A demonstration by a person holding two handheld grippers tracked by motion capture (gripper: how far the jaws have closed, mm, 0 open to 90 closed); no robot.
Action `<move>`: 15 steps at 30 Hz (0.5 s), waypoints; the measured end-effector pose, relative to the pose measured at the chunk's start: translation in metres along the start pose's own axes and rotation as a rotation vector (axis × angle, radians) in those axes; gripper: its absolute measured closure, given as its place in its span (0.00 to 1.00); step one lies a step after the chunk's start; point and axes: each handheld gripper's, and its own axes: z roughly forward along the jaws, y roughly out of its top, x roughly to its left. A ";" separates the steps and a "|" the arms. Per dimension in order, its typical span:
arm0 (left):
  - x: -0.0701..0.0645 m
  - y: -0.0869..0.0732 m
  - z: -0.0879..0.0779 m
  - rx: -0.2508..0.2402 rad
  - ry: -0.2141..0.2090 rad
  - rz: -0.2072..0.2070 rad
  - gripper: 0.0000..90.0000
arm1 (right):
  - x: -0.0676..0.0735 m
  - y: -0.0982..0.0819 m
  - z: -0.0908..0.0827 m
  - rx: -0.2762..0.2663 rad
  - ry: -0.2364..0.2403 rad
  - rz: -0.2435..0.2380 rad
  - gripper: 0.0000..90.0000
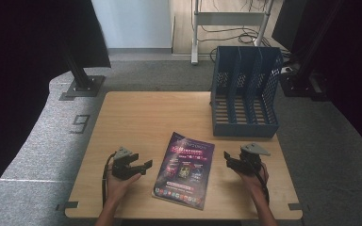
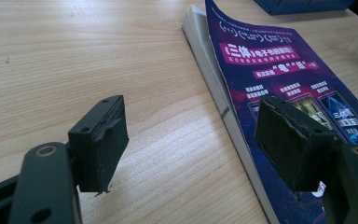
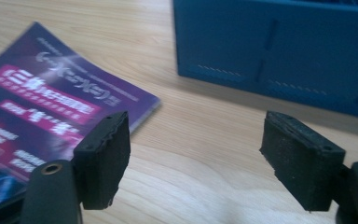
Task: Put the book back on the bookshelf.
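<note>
Book laid flat between left gripper and right gripper; both jaws spread, nothing pinched, positioned for two-sided pickup toward rack.

Purple book between grippers — on table

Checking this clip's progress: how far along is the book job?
Done: nothing visible yet. The book lies flat on the table, and the blue file rack stands with its slots bare. In hand: the left tool and right tool sit either side of the book, jaws open, gripping nothing. Left: grasp the book and, probably, stand it in the rack.
</note>
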 end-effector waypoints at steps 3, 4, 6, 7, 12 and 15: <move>0.000 0.000 0.000 -0.001 0.002 0.001 0.28 | 0.009 0.005 -0.001 -0.013 0.020 -0.006 0.27; 0.000 0.000 0.000 -0.001 0.001 0.000 0.28 | 0.012 0.007 0.000 -0.018 0.029 -0.009 0.27; 0.000 0.000 0.000 0.001 0.001 0.000 0.28 | 0.018 0.010 0.003 -0.021 0.035 -0.024 0.27; 0.000 -0.001 0.001 0.001 0.002 0.000 0.28 | 0.021 0.011 0.004 -0.022 0.039 -0.026 0.27; 0.000 -0.001 0.002 0.006 0.001 0.002 0.28 | 0.034 0.019 0.010 -0.027 0.078 -0.037 0.27; 0.000 -0.001 0.002 0.007 0.000 0.002 0.28 | 0.039 0.021 0.012 -0.031 0.116 -0.017 0.27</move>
